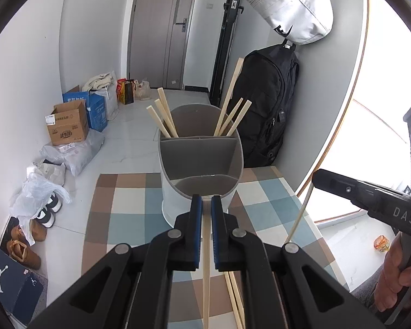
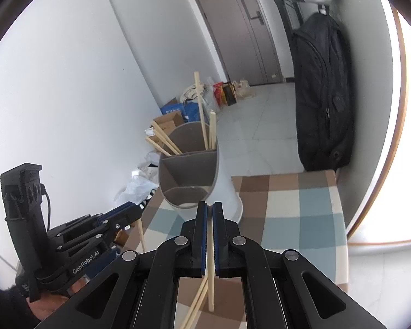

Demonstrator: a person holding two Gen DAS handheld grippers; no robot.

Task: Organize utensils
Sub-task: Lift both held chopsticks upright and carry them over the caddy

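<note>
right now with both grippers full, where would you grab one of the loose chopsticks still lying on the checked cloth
Take a loose chopstick near its middle, coming straight down from above with the hand-held gripper's jaws set across its width. It lies flat on the checked cloth and is long and thin, with another close alongside, so a top-down pinch is probably the way to single it out.

Ahead of your left claw (image 1: 206,201) the holder's (image 1: 202,170) two near compartments are open from above; chopsticks (image 1: 163,119) and (image 1: 230,118) fan out of the far one, blocking it. Backpack (image 1: 265,104) walls the far right; the right claw (image 1: 319,176) crowds that side too
</note>
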